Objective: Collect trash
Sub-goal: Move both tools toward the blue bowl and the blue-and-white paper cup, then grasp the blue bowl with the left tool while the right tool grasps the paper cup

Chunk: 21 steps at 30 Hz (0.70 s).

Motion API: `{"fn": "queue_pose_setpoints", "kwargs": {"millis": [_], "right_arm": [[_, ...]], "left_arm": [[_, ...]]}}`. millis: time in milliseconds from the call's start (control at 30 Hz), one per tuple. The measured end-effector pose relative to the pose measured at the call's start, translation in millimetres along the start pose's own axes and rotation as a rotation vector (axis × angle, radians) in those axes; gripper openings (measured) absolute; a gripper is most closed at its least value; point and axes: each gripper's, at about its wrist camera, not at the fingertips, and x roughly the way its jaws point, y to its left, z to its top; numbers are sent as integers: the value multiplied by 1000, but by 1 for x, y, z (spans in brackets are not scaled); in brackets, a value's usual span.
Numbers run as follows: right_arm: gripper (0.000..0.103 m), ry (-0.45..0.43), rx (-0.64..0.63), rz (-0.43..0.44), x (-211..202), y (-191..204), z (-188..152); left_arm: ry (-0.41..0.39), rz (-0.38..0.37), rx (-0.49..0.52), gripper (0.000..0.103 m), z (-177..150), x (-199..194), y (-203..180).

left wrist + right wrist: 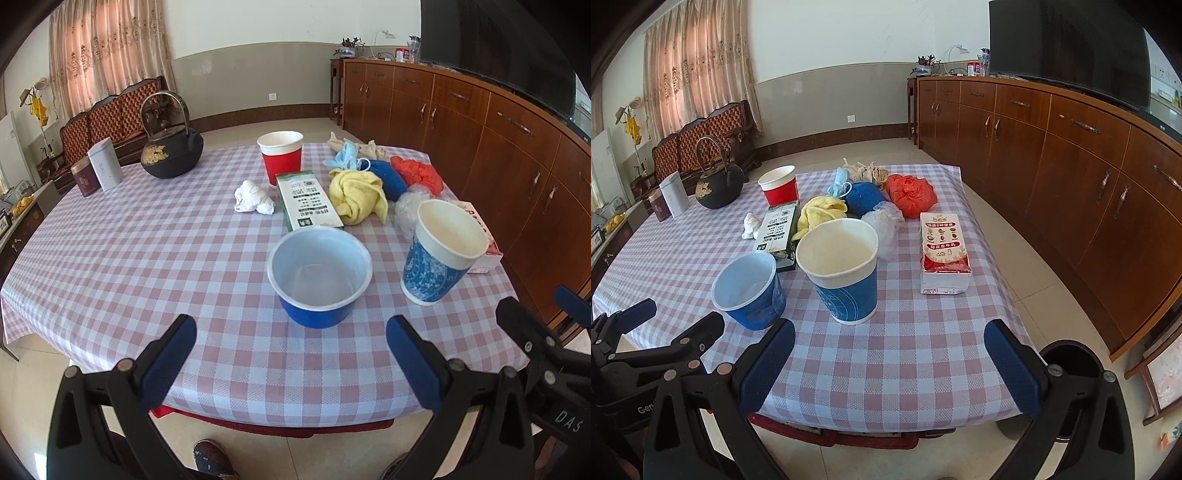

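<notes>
Trash lies on a pink-checked table [110, 266]. Nearest my open left gripper [291, 354] is an empty blue bowl [319, 277], just beyond its fingertips. A blue patterned paper cup [842, 266] stands upright ahead of my open right gripper [890, 356], which hovers over the table's near edge. Farther back are a green carton [308, 199], a crumpled white tissue [253, 197], a red paper cup [280, 155], a yellow cloth [358, 195], a blue face mask [345, 155], a red plastic bag [910, 194], a clear bag [884, 225] and a red milk carton [943, 251]. Neither gripper holds anything.
A black teapot [171, 151] and two tins [105, 164] stand at the table's far left. A dark round bin [1067, 354] sits on the floor by the near right corner. Wooden cabinets [1071, 166] line the right wall. A person's shoe [212, 459] shows below the table edge.
</notes>
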Motion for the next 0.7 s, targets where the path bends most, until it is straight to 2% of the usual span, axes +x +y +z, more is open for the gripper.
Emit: {"fn": "queue_pose_setpoints", "kwargs": {"millis": [400,700], "right_arm": [[103,36,1,35,36,-1,7],[103,53,-37,76,64,13,16]], "left_arm": [[15,4,17,103,4,36,-7],[13,10,46,103,10,56,-13]]}}
